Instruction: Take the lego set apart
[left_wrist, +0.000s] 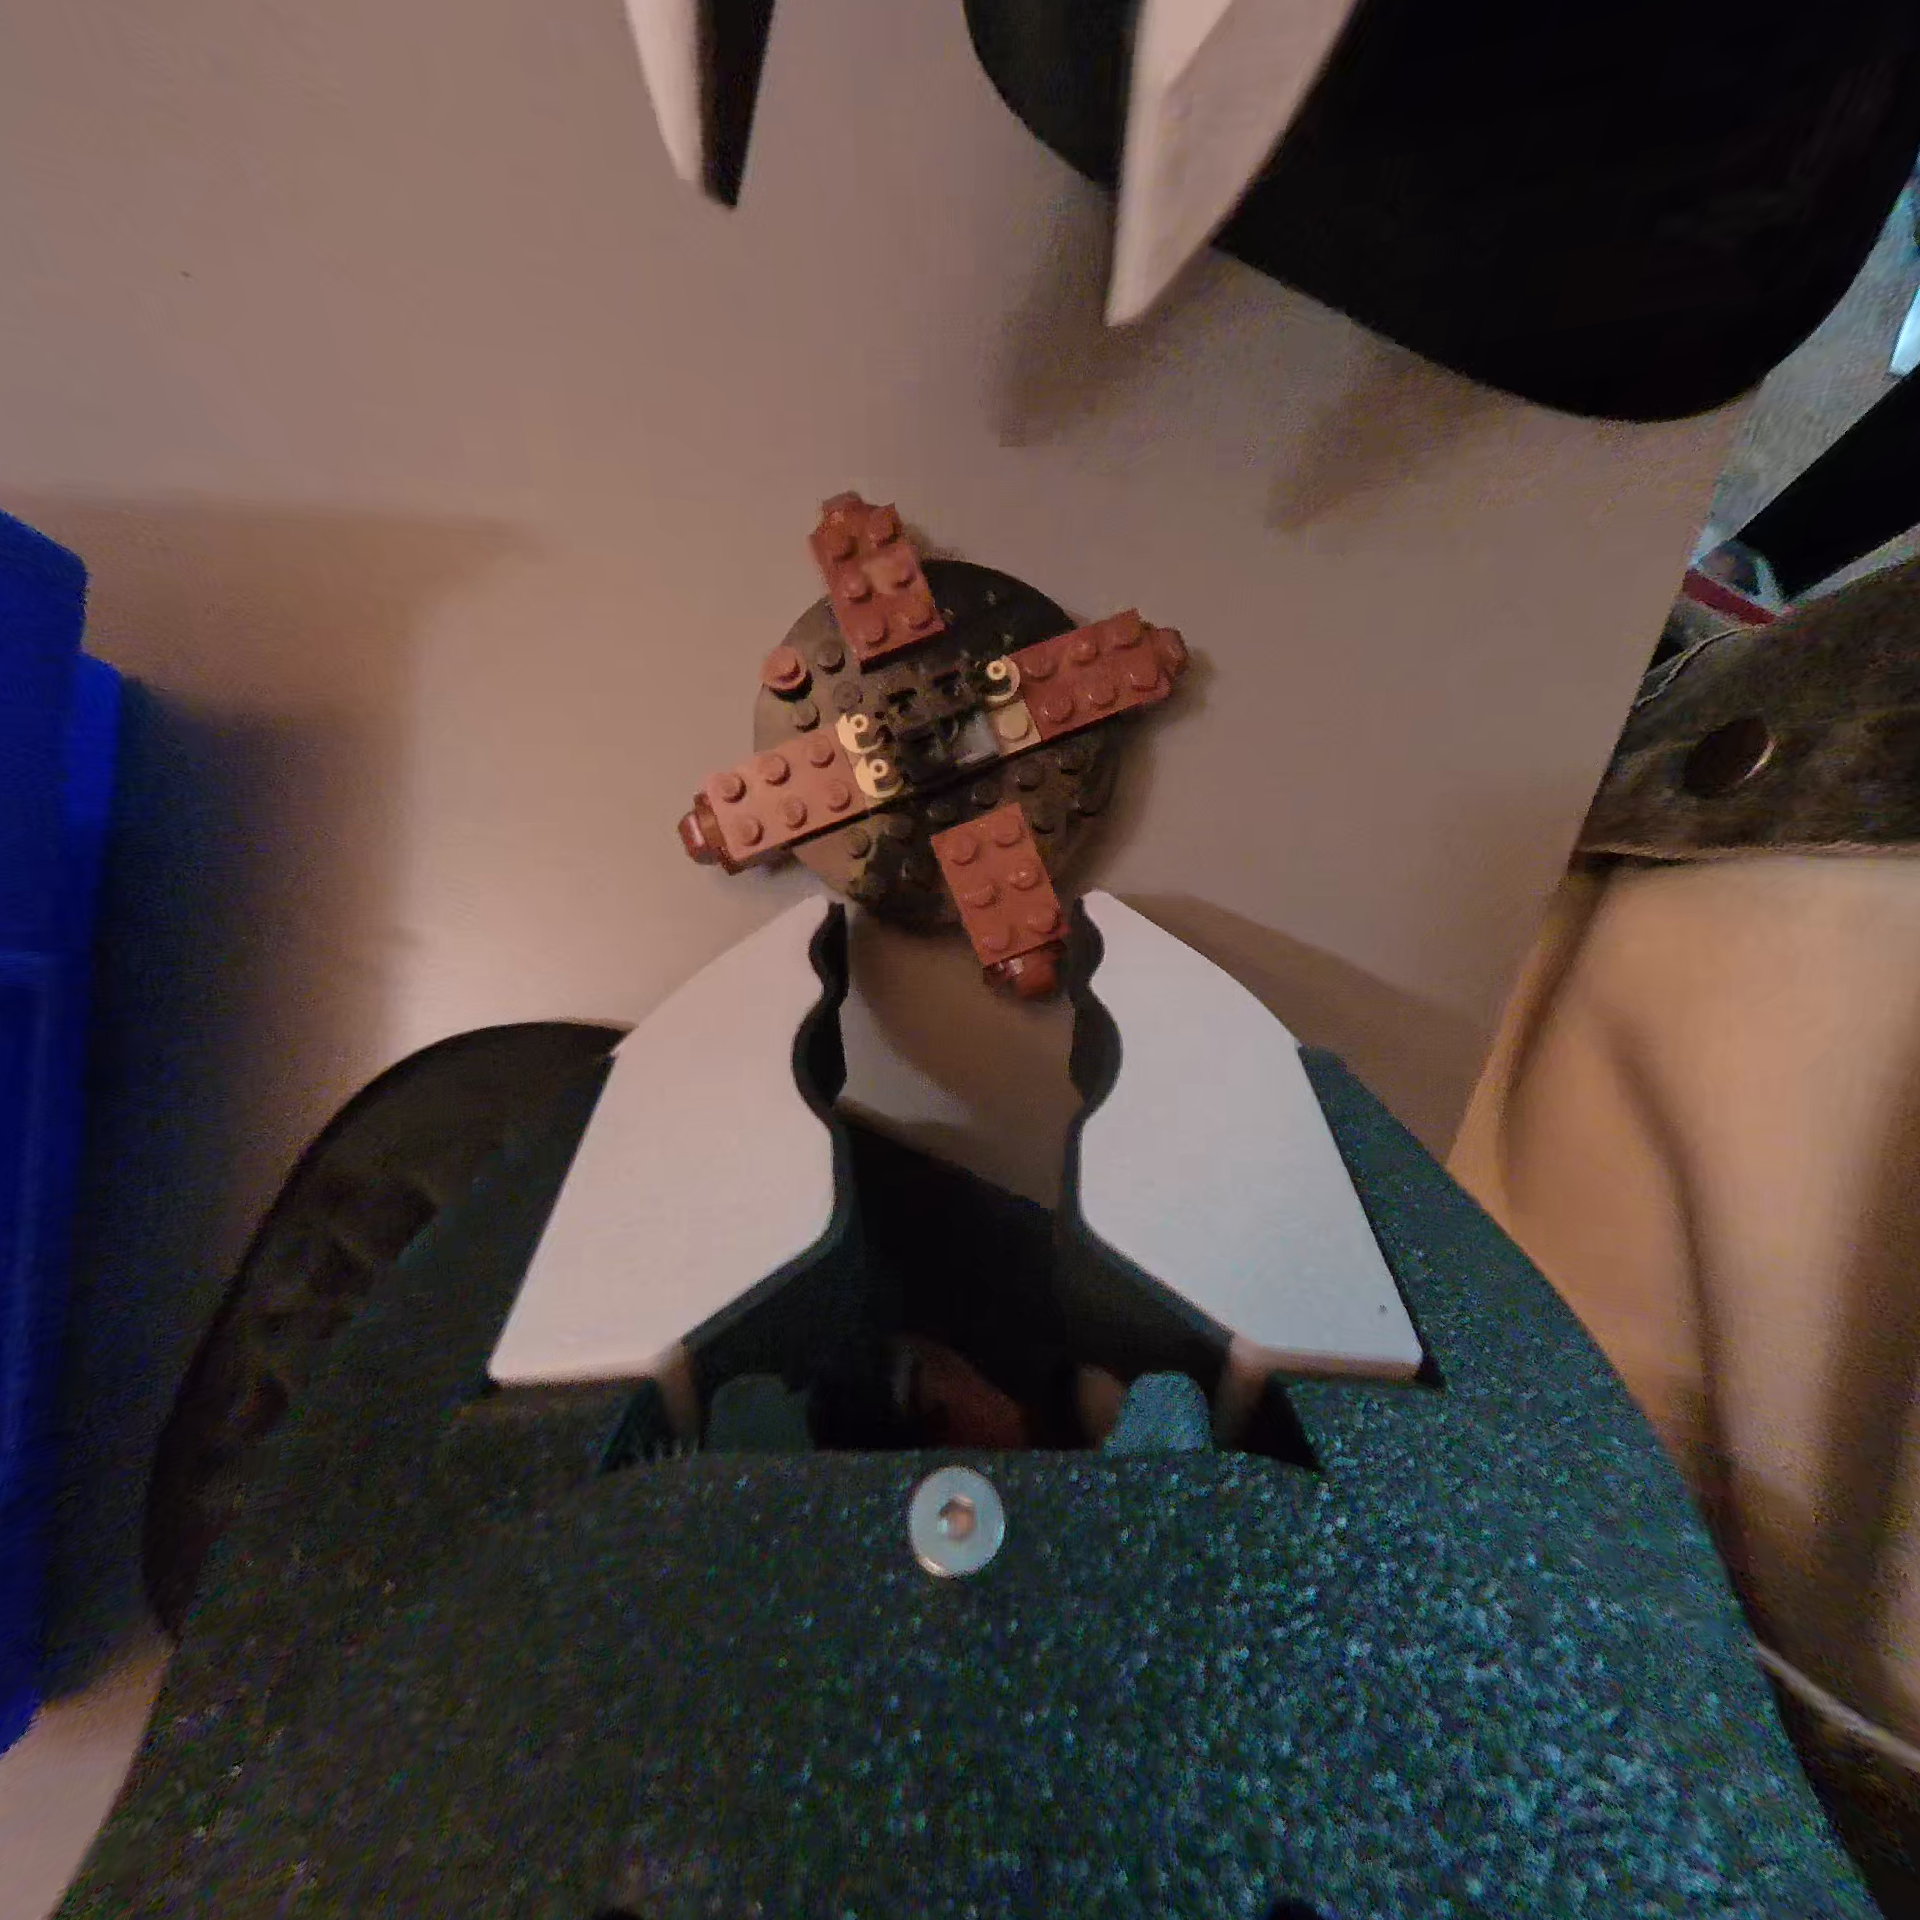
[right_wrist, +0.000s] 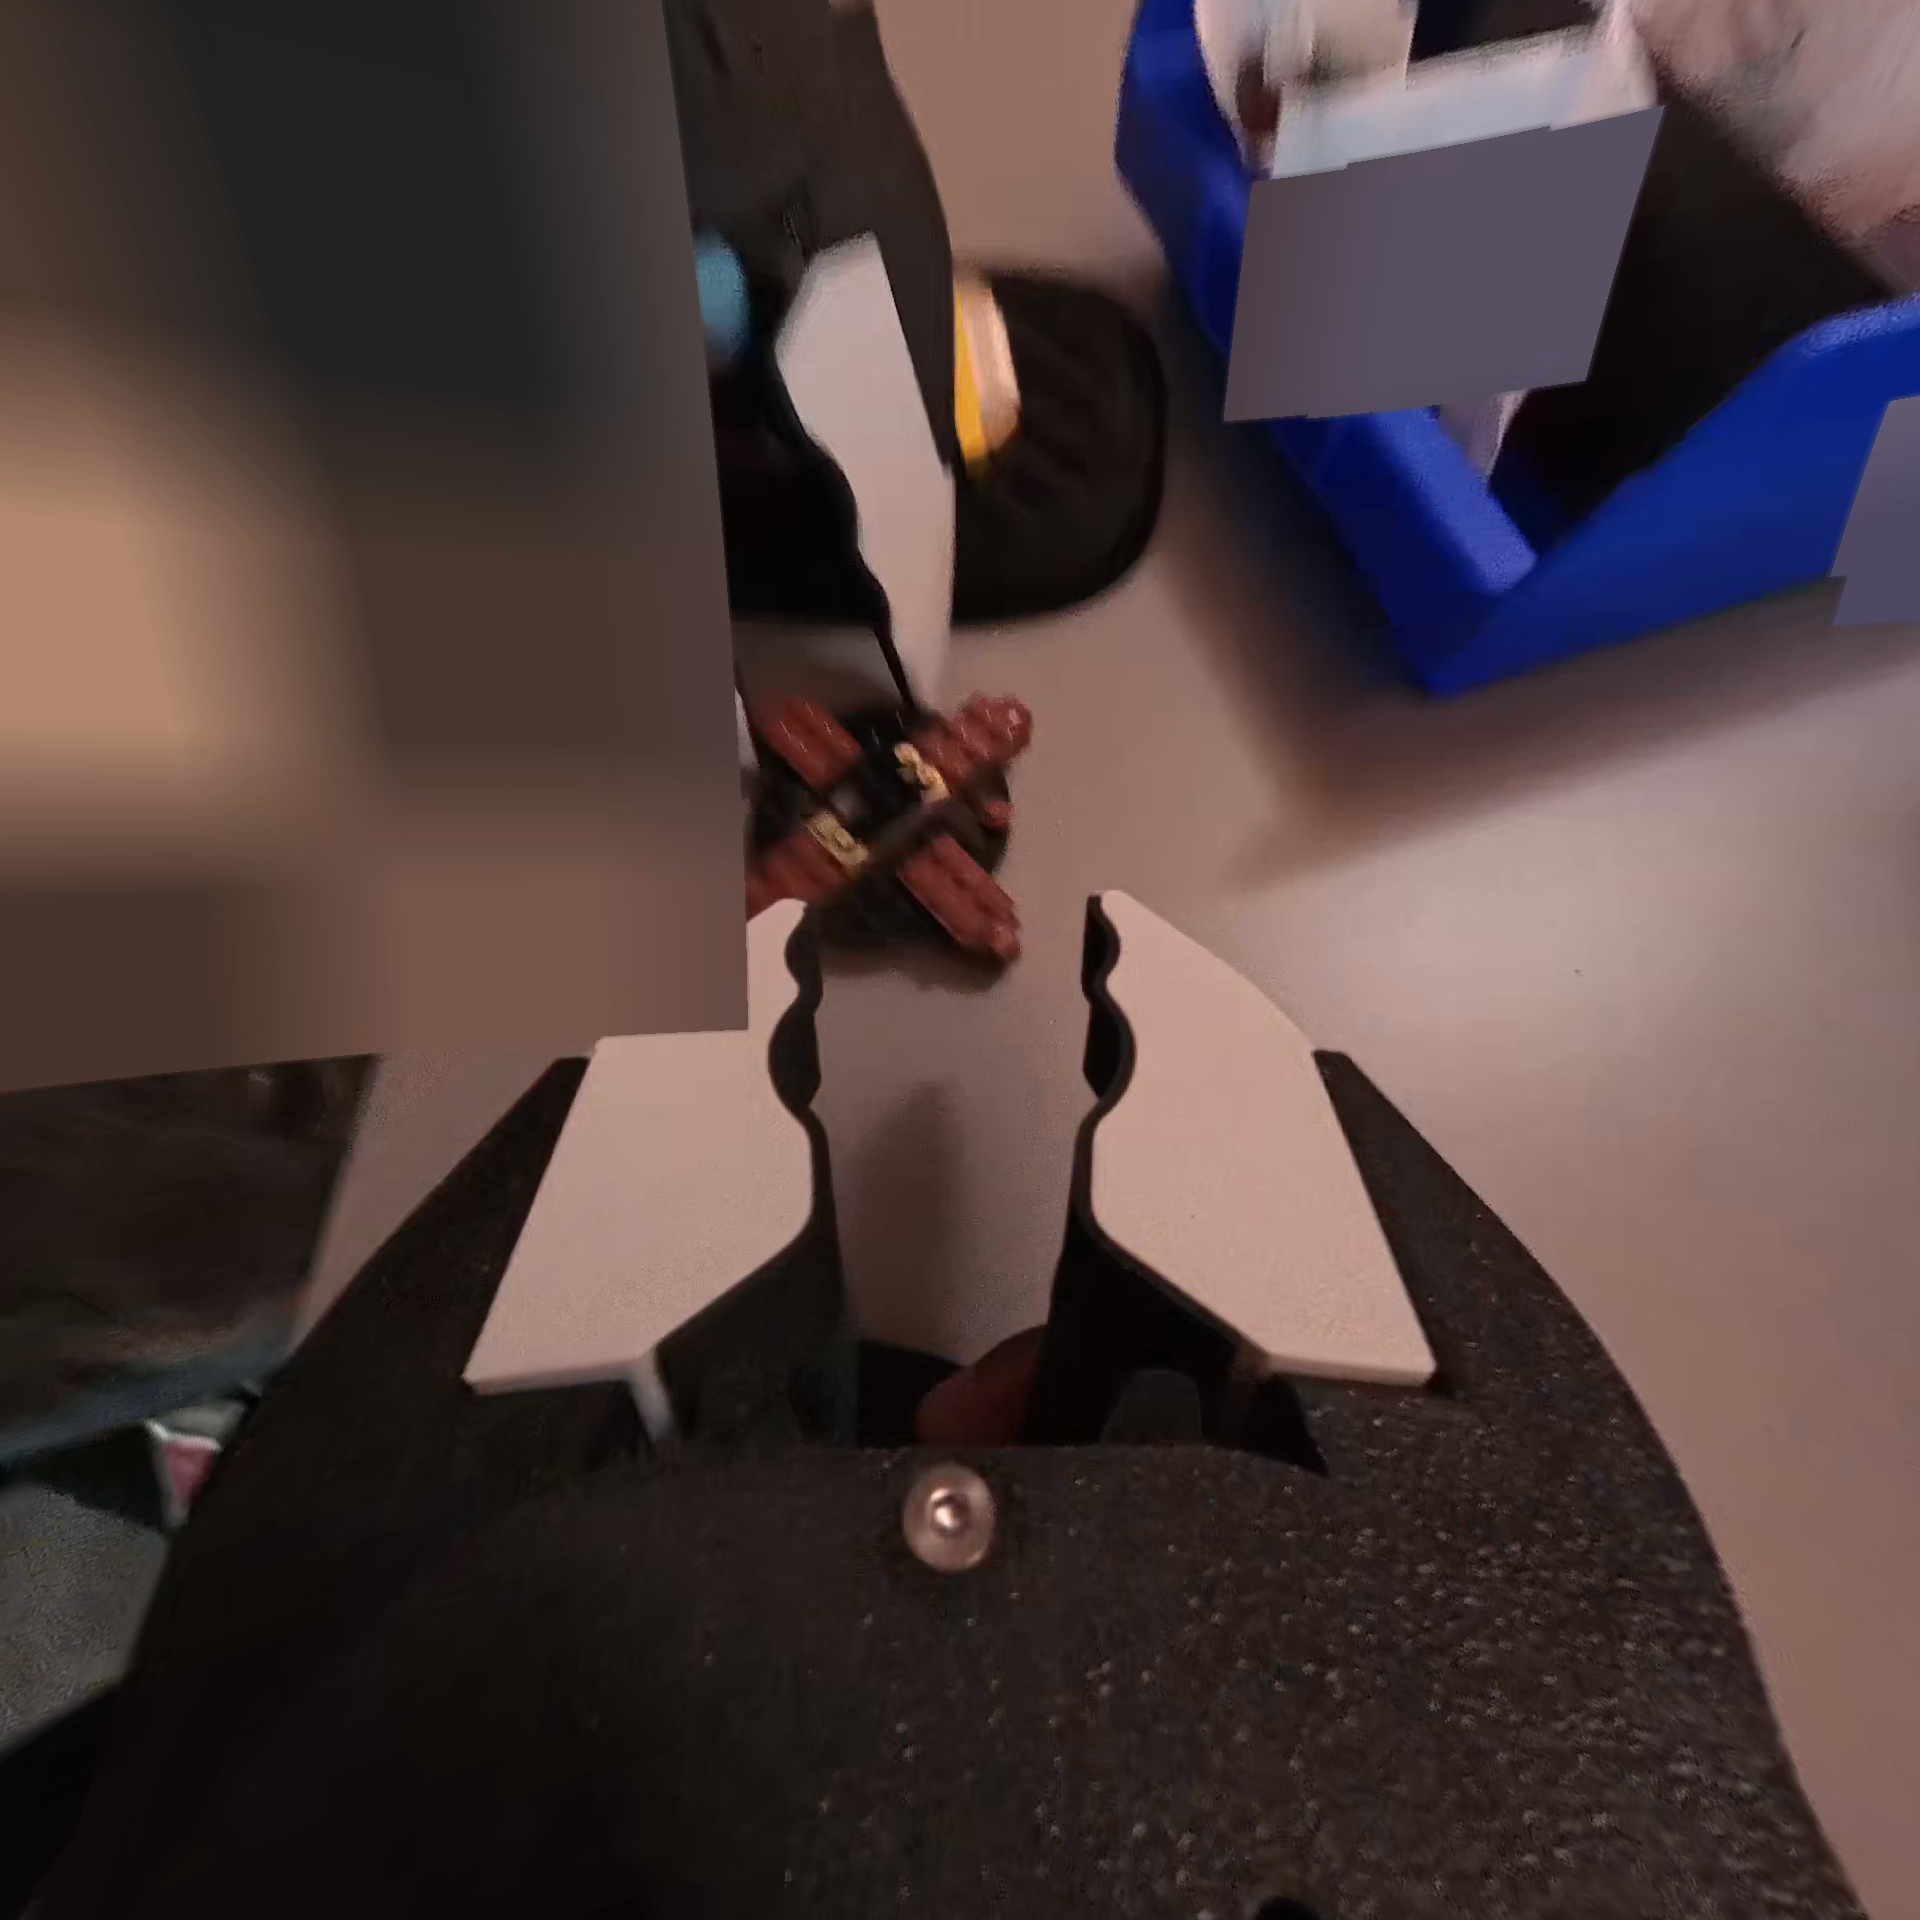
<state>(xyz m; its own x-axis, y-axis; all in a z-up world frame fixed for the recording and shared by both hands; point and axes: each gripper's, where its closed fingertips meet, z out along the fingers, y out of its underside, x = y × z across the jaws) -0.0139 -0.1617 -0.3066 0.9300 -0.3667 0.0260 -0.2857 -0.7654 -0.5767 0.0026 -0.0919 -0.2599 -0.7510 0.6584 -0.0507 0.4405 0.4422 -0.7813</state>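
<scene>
Left wrist view, near field: my left gripper (left_wrist: 958, 914) stands with its fingers parted to a moderate gap, holding nothing. Just beyond the tips, at 12 o'clock, the lego set (left_wrist: 930, 740) lies flat on the grey table (left_wrist: 416, 343): a black round plate carrying four brown studded plates laid as a cross, with small tan pieces at the centre. The brown arm at its 6 o'clock end reaches in between my fingertips; contact cannot be confirmed. At 9 o'clock, a blue bin (left_wrist: 52, 1039). Far field, at 12 to 1 o'clock, my right gripper (left_wrist: 935, 208) points back toward me, its fingers apart.

Right wrist view, near field: the right gripper (right_wrist: 951, 914) is likewise parted and empty. The set (right_wrist: 894, 821) sits just past its tips at 11 o'clock, blurred. Beyond it the left gripper's finger (right_wrist: 883, 468) comes down to the set's far edge. A black object (right_wrist: 1049, 457) lies behind, and the bin (right_wrist: 1455, 540) stands at 1 o'clock.
</scene>
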